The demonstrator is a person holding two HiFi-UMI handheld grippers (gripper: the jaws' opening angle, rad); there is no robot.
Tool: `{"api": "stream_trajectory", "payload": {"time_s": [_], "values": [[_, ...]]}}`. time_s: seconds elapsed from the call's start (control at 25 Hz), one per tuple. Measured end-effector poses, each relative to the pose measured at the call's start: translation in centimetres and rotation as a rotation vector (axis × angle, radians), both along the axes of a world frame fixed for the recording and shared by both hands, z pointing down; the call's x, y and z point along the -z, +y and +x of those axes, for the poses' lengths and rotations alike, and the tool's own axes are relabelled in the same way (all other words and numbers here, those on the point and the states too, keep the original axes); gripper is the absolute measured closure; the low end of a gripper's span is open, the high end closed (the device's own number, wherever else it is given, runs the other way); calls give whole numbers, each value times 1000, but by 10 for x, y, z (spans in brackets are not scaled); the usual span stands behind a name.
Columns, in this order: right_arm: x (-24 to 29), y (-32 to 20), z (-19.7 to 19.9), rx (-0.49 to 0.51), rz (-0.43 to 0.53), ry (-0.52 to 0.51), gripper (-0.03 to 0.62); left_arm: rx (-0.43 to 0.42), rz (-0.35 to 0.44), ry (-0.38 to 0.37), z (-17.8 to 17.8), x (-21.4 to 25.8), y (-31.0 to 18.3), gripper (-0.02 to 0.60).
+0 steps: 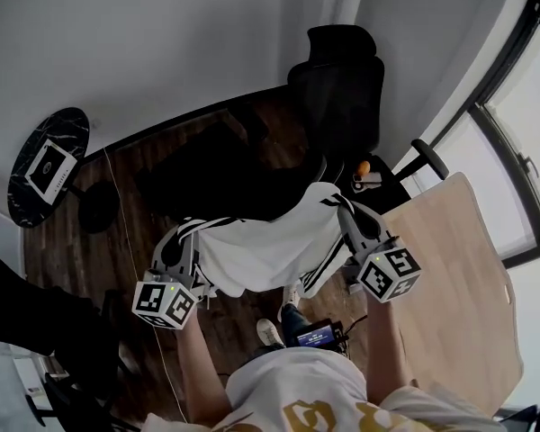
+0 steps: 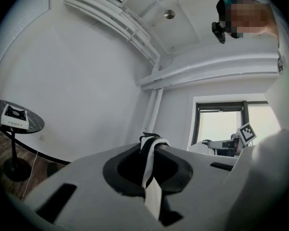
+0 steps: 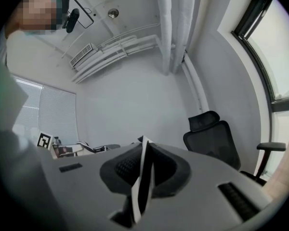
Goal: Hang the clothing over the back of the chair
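Pinching the striped white garment (image 1: 261,248) in your left gripper (image 1: 184,244) and right gripper (image 1: 348,212): hold it spread, clear the office chair (image 1: 337,97) back's top edge.

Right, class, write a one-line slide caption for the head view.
The left claw and right claw, each shut on a white striped shirt, hold it spread before a black office chair.

1. A round black table (image 1: 69,126) is standing on the wood floor (image 1: 117,241) near the white wall (image 1: 162,43), carrying a white box (image 1: 50,168).
2. A pale desk (image 1: 450,286) is sitting beside the windows (image 1: 522,124) at the right.
3. A thin cable (image 1: 112,180) is trailing across the floor.
4. White pipes (image 3: 166,28) are running up the far corner.
5. Blinds (image 3: 58,114) are covering another window.
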State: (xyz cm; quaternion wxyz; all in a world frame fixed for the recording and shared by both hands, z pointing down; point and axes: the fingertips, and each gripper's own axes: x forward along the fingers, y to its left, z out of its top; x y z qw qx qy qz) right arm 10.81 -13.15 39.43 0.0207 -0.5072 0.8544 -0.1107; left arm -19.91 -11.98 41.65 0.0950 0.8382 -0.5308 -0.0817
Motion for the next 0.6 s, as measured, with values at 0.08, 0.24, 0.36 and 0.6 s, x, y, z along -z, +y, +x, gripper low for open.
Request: {"api": "stream_trajectory", "payload": {"time_s": [0.08,0.24,0.36,0.6], "values": [[9,-2,-1,10,12,-10,566,1,22,14,-1,11,0,552],[31,-13,-3,12,51,-20,566,8,62,27,-6,36,-7,551],[43,-28,-4,7,69,-17,566,3,76,9,-10,43,-20,552],[56,-58,-6,3,92,-5,566,3,93,7,-12,51,-41,552]]}}
